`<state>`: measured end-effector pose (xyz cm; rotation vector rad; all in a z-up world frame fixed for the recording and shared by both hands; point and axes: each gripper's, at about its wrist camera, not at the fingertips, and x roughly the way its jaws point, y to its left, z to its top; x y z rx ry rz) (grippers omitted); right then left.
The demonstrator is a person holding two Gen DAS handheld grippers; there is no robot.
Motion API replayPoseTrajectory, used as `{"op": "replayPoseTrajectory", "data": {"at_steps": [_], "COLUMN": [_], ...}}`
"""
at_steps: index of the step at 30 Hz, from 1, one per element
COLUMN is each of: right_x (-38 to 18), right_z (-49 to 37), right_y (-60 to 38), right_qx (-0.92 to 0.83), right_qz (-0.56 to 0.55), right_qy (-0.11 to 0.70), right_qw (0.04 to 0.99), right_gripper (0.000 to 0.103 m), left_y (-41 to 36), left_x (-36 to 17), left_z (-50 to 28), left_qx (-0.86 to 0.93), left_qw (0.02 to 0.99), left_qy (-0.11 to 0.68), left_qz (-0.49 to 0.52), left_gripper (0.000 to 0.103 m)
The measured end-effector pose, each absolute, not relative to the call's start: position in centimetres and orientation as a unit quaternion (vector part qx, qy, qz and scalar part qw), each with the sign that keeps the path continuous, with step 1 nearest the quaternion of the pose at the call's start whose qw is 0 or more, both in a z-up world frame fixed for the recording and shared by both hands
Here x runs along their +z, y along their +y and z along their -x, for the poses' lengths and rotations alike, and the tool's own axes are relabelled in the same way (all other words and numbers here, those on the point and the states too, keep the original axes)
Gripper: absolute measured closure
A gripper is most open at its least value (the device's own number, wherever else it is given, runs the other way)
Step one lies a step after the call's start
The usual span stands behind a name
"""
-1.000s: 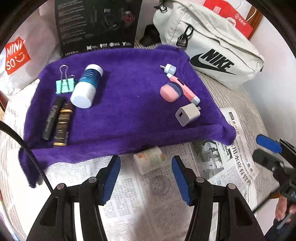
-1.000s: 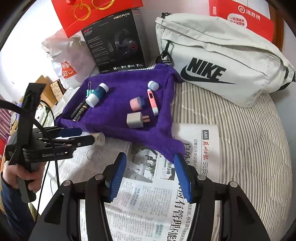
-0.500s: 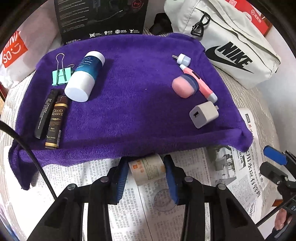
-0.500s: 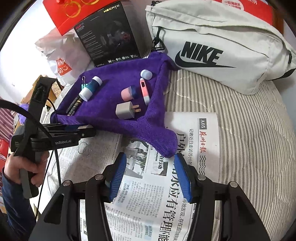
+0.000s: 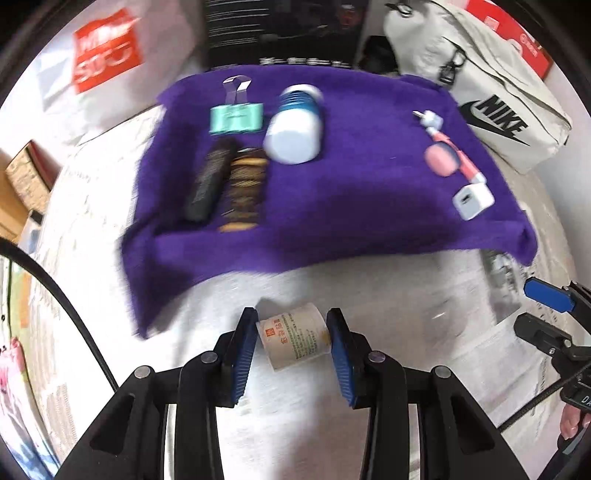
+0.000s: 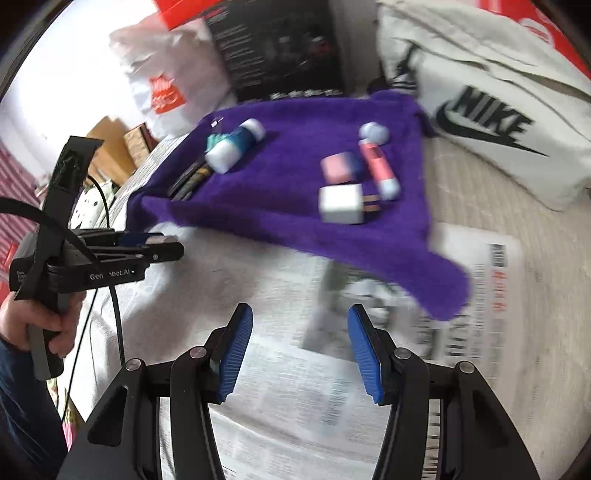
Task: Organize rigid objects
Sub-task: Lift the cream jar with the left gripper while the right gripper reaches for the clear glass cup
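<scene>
My left gripper point(image 5: 291, 325) is shut on a small white bottle point(image 5: 295, 341) with a printed label, lying crosswise between the blue pads, over newspaper just in front of the purple towel point(image 5: 351, 206). On the towel lie a teal binder clip point(image 5: 236, 116), a blue-and-white bottle point(image 5: 295, 136), two dark tubes point(image 5: 210, 184), a pink round case point(image 5: 441, 160), a pink pen point(image 5: 465, 166) and a white charger point(image 5: 472, 201). My right gripper point(image 6: 299, 332) stands open and empty over the newspaper near the towel's front corner point(image 6: 443, 291); the left gripper point(image 6: 162, 243) shows at its left.
A white Nike bag point(image 5: 491, 110) lies behind the towel's right side, a black box point(image 5: 284, 29) stands behind it, and a white shopping bag point(image 5: 107, 51) is at back left. Newspaper point(image 6: 295, 387) covers the striped bed point(image 6: 535, 295). A hand point(image 6: 33, 321) holds the left gripper's handle.
The left jaws closed on the small white bottle, then moved left along the towel's front edge with it. The right gripper came nearer the towel, still open.
</scene>
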<state>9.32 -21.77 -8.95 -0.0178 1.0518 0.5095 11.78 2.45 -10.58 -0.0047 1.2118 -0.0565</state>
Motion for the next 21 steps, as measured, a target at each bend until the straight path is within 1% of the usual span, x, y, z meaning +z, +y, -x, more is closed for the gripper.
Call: {"op": "replayPoseTrajectory", "data": {"at_steps": [7, 12, 14, 15, 17, 18, 21], "right_x": [-11.0, -11.9, -12.1, -12.1, -12.0, -11.8, -10.9], "right_z": [-8.6, -8.6, -8.7, -8.6, -8.6, -8.6, -8.4], "right_y": [-16.1, -14.4, -14.0, -13.9, -14.1, -14.4, -15.7], "right_qx": [0.272, 0.270, 0.265, 0.262, 0.263, 0.261, 0.250], "right_qz": [0.057, 0.081, 0.099, 0.108, 0.112, 0.111, 0.119], "right_qy": [0.490, 0.469, 0.460, 0.450, 0.451, 0.453, 0.449], "right_qw": [0.826, 0.837, 0.842, 0.847, 0.845, 0.845, 0.850], "right_gripper": [0.050, 0.051, 0.063, 0.076, 0.076, 0.076, 0.076], "left_y": [5.8, 7.3, 7.8, 7.9, 8.0, 6.0, 5.3], "left_x": [-11.3, -11.2, -11.3, -11.3, -11.3, -11.0, -10.9], "left_z": [-10.8, -9.3, -9.3, -9.3, -9.0, -9.6, -9.5], "left_qx": [-0.028, -0.037, -0.039, -0.039, -0.038, -0.037, -0.052], "left_qw": [0.825, 0.827, 0.827, 0.827, 0.829, 0.829, 0.830], "left_qy": [0.562, 0.559, 0.559, 0.559, 0.557, 0.557, 0.554], "left_qz": [0.041, 0.045, 0.048, 0.047, 0.040, 0.039, 0.039], "left_gripper": [0.066, 0.066, 0.066, 0.066, 0.066, 0.066, 0.066]}}
